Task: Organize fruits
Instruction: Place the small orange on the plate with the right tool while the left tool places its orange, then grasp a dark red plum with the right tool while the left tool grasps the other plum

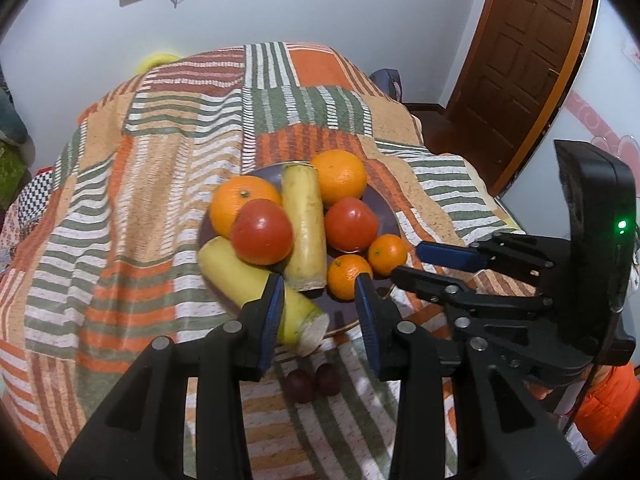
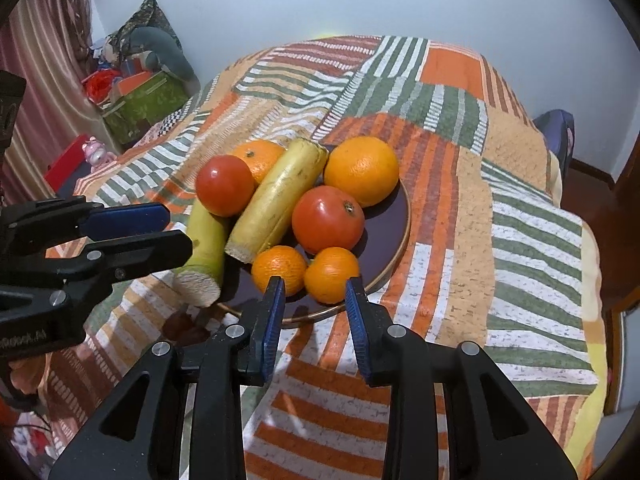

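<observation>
Home bedroom: quilt-covered bed (image 1: pixel 160 184), wooden door (image 1: pixel 532 52), clutter.

Black claws (image 1: pixel 320 292) (blue pads (image 2: pixel 276 316), silver screws)

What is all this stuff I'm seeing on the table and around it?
plate: 1, dark purple, on the cloth
oranges: 2 large, orange, far side of plate
mandarins: 2 small, orange, near edge of plate
tomatoes: 2, red, either side of the middle stalk
stalks: 2 cut pieces, yellow-green, one mid-plate, one hanging over the plate's left rim
dark fruits: 2, maroon, on the cloth before the plate
cloth: 1, striped orange, green, white
door: 1, brown, right of the table
left gripper: black, blue pads, open
right gripper: black, blue pads, open
</observation>
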Motion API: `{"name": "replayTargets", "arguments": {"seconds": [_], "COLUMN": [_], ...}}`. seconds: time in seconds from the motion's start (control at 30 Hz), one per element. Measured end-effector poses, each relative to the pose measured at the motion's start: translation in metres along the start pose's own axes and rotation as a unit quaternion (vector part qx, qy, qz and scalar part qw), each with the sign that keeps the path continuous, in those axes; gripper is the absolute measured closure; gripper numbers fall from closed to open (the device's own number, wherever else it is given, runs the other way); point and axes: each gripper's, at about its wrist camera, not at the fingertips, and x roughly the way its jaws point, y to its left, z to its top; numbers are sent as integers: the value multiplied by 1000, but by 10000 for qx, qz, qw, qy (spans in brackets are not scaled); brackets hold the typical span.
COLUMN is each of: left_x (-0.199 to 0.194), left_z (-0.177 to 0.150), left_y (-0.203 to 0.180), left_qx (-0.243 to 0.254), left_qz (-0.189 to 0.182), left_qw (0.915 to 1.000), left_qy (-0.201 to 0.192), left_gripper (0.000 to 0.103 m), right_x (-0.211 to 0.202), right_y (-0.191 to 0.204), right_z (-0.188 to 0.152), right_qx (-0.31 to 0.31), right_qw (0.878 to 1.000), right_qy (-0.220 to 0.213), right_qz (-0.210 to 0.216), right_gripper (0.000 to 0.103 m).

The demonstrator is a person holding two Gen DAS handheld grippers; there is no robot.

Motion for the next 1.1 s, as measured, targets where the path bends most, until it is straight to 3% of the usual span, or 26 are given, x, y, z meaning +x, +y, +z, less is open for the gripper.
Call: {"name": "replayTargets", "arguments": {"seconds": [0.23, 0.47, 0.77, 1.1], "left_x": [-20, -27, -16, -5], "left_z": [-14, -29, -49, -58], "left_y": [12, 25, 37, 48], "left_qx": [-20, 14, 42, -85], "left_qz": [165, 288, 307, 204], "left_qw": [9999, 9995, 9988, 9984], "left_qy": [-41, 102, 389, 525], "left_gripper": [59, 54, 54, 56], "right_x": [-14, -1, 26, 45], "right_y": [12, 33, 60, 70], "right_z": [-3, -14, -26, -26], "right_qx": [-52, -179, -309, -458], "right_qw": [9999, 9991, 9959, 9939], "right_qy": [-77, 227, 609, 737], "right_qz": [77, 310, 599, 688], "right_gripper": [73, 73, 73, 75]}}
